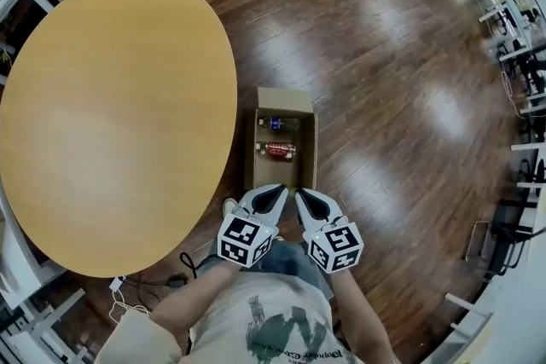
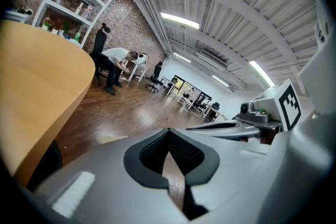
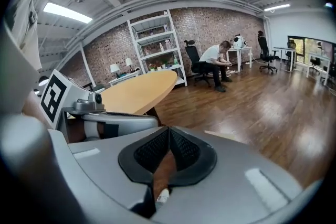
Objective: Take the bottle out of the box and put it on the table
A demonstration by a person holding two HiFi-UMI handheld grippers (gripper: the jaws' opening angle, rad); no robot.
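Only head view shows cardboard box (image 1: pixel 286 101) by tabletop (image 1: pixel 111 115), holding blue-label bottle (image 1: pixel 279 124) and red-label bottle (image 1: pixel 280 151); my left gripper (image 1: pixel 277 193) and right gripper (image 1: pixel 305 196) hang clenched, empty, at its near end.

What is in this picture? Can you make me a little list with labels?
Table: round, wooden
Box: cardboard, open, on the floor beside the table
Blue-label bottle: lying in the box, farther end
Red-label bottle: lying in the box, nearer the grippers
Left gripper: shut, empty, by the box's near end
Right gripper: shut, empty, beside the left one
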